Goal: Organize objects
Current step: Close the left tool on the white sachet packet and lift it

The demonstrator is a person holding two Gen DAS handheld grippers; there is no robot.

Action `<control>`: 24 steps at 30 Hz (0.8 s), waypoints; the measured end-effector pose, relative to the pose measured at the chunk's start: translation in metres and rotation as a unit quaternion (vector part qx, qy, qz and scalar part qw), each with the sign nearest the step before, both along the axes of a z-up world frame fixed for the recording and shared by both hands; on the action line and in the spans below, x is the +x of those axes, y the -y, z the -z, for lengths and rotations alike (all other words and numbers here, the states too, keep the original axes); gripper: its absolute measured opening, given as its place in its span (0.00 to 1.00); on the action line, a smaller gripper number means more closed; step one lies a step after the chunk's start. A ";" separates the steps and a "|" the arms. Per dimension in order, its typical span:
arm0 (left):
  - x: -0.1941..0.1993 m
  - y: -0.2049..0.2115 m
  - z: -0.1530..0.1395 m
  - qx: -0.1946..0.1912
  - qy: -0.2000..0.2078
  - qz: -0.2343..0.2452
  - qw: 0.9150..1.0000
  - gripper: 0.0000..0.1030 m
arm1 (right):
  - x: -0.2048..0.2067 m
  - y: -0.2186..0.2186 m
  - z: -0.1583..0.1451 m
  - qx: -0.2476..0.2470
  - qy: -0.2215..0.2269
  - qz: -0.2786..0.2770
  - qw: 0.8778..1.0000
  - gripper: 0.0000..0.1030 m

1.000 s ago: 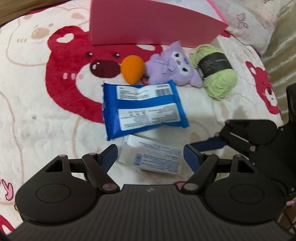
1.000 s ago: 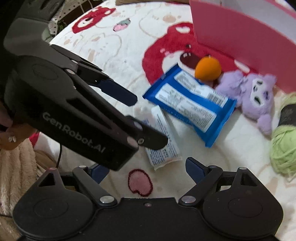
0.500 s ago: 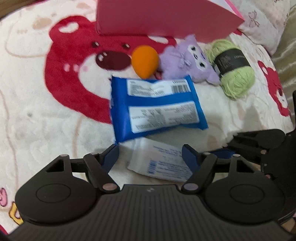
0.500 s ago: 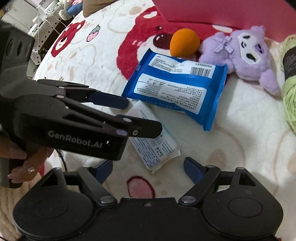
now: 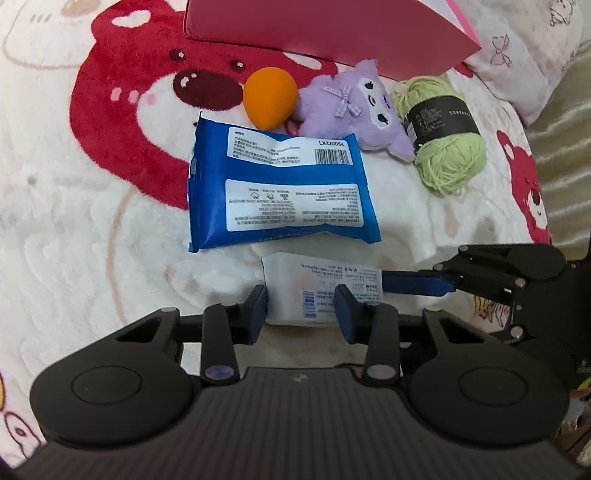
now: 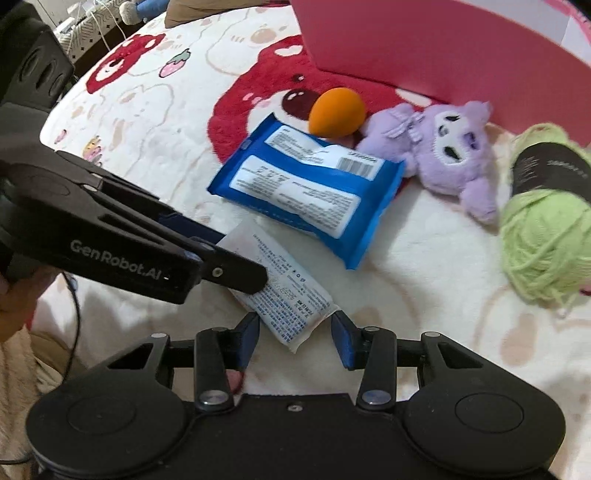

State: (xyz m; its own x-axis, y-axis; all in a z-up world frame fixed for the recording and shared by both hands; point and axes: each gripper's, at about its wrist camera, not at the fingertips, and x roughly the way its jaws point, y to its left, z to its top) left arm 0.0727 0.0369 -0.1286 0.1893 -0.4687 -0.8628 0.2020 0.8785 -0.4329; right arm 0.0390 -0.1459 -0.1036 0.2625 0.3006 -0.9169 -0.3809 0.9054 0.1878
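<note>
Left wrist view shows my left gripper (image 5: 300, 309) closing around the near end of the white packet (image 5: 321, 291), which lies flat on the bear-print blanket (image 5: 92, 229); its pads sit at the packet's two edges, and I can't tell for sure that they are pressing yet. My right gripper (image 6: 295, 334) is closing too, with the packet's other corner between its fingers, the pads right at the wrapper's edges.

Nothing looks sorted so far, as I judge it. The blue pack (image 5: 280, 192) lies just beyond the white packet, and behind it the orange sponge (image 5: 269, 98), the purple plush (image 5: 354, 107) and the green yarn ball (image 5: 447, 136) sit in a loose row in front of the pink box (image 5: 332, 33). All five are outside the box, whose inside I cannot see.

So I reckon this is the first pick: the white packet is about to be gripped at both ends, not lifted, and four more things wait.
</note>
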 end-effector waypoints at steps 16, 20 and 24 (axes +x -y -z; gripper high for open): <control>-0.004 0.009 0.003 0.013 0.017 -0.028 0.999 0.36 | 0.006 0.012 0.008 0.051 -0.032 0.033 0.998 0.44; -0.008 0.015 0.002 0.015 0.013 -0.028 0.999 0.39 | 0.001 0.009 0.004 0.045 -0.025 0.036 0.998 0.44; -0.016 0.021 -0.004 0.019 0.026 -0.024 0.999 0.39 | -0.001 0.011 0.001 0.038 -0.018 0.041 0.998 0.45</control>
